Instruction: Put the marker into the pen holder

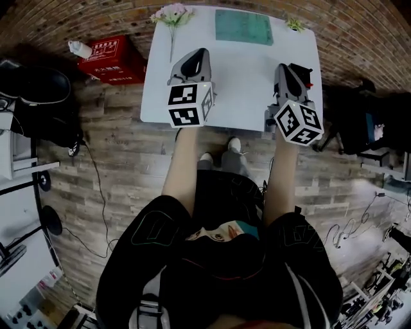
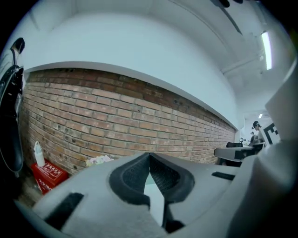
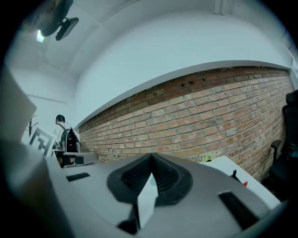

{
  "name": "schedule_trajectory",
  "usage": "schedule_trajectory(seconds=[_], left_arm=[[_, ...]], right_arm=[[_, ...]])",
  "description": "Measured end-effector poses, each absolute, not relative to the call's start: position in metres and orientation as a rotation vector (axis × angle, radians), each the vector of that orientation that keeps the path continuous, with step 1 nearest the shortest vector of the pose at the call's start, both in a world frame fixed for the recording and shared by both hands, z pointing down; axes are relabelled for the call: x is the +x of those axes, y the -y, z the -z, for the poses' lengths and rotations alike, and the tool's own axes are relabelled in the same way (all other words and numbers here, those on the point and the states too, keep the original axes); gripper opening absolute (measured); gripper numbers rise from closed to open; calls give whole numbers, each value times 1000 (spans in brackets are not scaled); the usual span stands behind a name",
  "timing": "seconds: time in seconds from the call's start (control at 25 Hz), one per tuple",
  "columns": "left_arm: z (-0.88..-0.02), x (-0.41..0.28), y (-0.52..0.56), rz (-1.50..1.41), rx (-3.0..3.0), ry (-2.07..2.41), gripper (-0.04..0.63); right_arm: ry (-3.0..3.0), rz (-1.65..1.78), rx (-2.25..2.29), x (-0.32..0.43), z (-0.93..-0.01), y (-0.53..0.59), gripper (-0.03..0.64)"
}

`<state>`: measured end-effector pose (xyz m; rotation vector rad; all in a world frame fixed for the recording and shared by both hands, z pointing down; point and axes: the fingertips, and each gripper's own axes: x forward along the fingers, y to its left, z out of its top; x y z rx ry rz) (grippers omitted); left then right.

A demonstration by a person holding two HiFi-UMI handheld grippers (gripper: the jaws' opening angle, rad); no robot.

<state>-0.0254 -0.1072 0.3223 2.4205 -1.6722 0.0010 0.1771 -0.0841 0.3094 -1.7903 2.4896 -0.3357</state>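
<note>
— Over the white tabletop's (image 1: 244, 77) near edge, your left gripper (image 1: 201, 53) and right gripper (image 1: 283, 68) hover, jaws together, empty.
— The right edge?
— Perhaps the marker (image 1: 308, 83), black-and-red; brick wall (image 1: 359, 29) beyond.

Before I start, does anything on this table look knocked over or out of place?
Nothing looks spilled or broken. The only oddity is the pink flower sprig, which lies flat at the far left corner of the white table, its blooms right at the edge.

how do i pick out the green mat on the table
Find the white table by the brick wall. At its far edge lies the green mat, the only flat rectangle, between pink flowers and a small green sprig.
</note>
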Motion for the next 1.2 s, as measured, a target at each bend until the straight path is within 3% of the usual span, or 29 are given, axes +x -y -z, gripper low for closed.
schedule_trajectory(seconds=[0.52,1.2], left_arm=[[-254,-77,86,161,2513,1809,0],[-263,-66,84,209,2643,1754,1]], right_arm=[[-2630,-105,-1776,110,-246,67,5],[-2598,-87,-1861,113,-255,79,2]])
